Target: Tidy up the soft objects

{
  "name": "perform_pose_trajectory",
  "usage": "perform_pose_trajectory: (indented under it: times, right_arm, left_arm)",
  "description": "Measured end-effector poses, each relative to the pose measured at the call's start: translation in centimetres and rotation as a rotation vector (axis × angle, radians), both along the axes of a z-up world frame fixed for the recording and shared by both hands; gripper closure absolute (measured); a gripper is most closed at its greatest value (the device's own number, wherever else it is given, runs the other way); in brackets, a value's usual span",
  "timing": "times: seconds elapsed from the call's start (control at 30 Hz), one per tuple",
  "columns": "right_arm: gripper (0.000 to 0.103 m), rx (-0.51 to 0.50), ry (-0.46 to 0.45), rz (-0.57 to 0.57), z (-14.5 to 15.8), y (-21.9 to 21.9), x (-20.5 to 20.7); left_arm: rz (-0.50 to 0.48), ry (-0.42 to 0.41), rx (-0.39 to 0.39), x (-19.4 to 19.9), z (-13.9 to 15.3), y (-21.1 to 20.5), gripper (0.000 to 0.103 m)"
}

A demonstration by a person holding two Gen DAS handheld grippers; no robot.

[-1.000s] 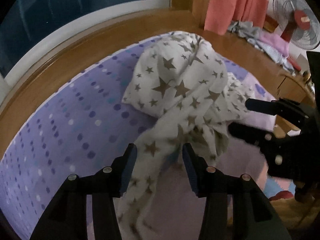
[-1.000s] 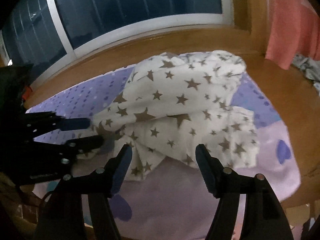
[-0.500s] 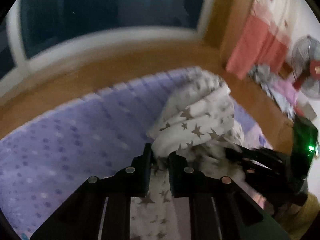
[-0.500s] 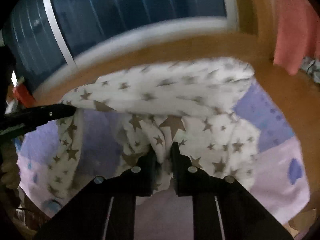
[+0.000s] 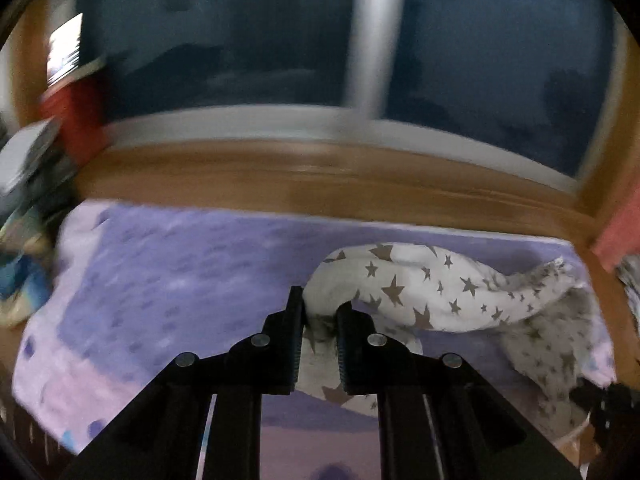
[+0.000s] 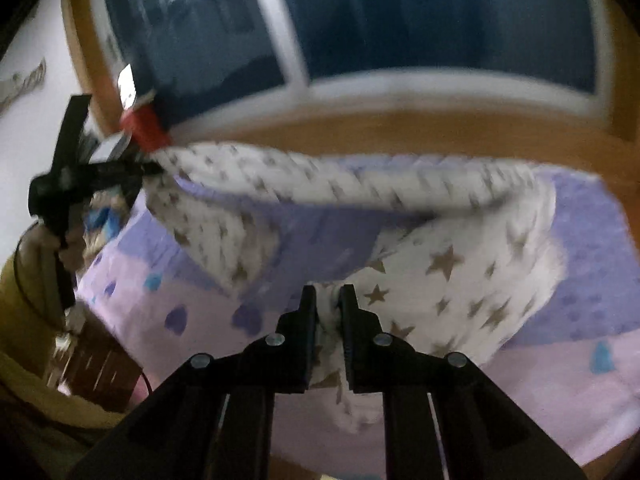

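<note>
The left gripper (image 5: pixel 319 312) has its fingers (image 5: pixel 295 340) squeezed tight on one end of the star cloth (image 5: pixel 440 292). This cloth is white with brown stars. The right gripper (image 6: pixel 328 304) has its fingers (image 6: pixel 308 332) squeezed tight on another bunch of the same star cloth (image 6: pixel 460 280).

The star cloth is pulled out long between the two grippers. In the right wrist view, one long strip of it reaches across to the left gripper (image 6: pixel 148 168), far off to the side. The strip is lifted up above the purple blanket (image 6: pixel 580 232). The rest of the cloth hangs down and lies on the blanket, near the right gripper.

The purple blanket (image 5: pixel 180 272) has dark dots on it. Past the blanket is a wooden ledge (image 5: pixel 320 184). Above the ledge is a dark window (image 5: pixel 240 32). Both views are blurry.
</note>
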State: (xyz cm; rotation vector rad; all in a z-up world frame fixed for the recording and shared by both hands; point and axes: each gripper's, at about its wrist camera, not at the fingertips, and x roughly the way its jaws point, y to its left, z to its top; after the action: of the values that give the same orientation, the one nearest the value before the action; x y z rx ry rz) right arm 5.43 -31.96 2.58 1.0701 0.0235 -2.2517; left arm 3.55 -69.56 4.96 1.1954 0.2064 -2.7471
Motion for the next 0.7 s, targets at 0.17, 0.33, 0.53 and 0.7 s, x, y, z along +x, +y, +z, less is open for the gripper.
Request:
perform_pose_trajectory:
  times: [0.17, 0.33, 0.53, 0.7]
  right_arm:
    - [0.091, 0.055, -0.039, 0.023, -0.1, -1.4, 0.2]
    - [0.086, 0.048, -0.016, 0.009, 2.7, -0.1, 0.5]
    - [0.037, 0.048, 0.019, -0.142, 4.7, 2.9, -0.5]
    - [0.037, 0.027, -0.024, -0.378, 3.3, 7.0, -2.6]
  left_arm:
    - [0.098, -0.091, 0.054, 1.2, -3.2, -5.9, 0.089]
    - [-0.001, -0.163, 0.129, 1.9, -5.5, -6.3, 0.086]
    - [-0.233, -0.100, 0.191, 3.4, -4.1, -2.9, 0.075]
    - [-0.481, -0.054, 0.284, 3.6, -2.3, 2.3, 0.053]
